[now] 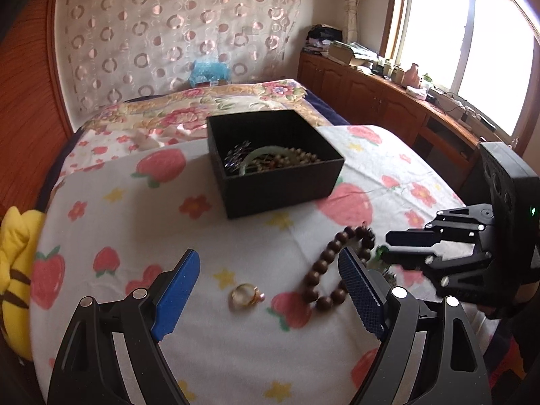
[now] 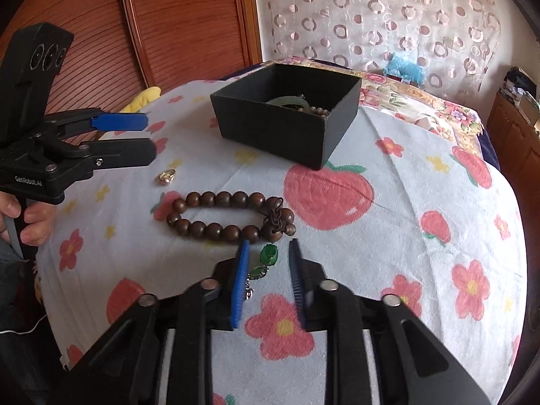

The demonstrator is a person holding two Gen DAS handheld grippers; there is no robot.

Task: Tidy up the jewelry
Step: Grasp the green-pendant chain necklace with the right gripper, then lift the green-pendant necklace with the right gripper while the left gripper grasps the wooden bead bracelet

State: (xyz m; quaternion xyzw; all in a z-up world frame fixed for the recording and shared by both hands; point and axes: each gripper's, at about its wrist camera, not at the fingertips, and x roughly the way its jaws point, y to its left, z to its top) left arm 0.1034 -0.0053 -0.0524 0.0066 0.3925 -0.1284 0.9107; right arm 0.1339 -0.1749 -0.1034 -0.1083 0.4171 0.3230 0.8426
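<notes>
Jewelry: green-stone piece (image 2: 269,253) lies between the right gripper (image 2: 269,253) pads, which look clear of it; wooden bead bracelet (image 2: 222,216) just beyond, gold ring (image 1: 243,295) near.
Right gripper: narrowed, grasping nothing.
Left gripper (image 1: 266,266): spread wide, empty, above the ring.
Box (image 1: 273,162): farther back, holding more jewelry.
Surface: strawberry-print cloth (image 2: 388,236) on a bed.

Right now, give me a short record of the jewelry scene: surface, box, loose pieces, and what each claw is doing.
surface: bed cover printed with strawberries and flowers
box: black open box, already holding a green bangle and beads
loose pieces: brown bead bracelet, gold ring, green stone piece
left claw: wide open, empty, ring lying between its fingers' line
right claw: narrowed around the green stone piece, pads not visibly pressing it
</notes>
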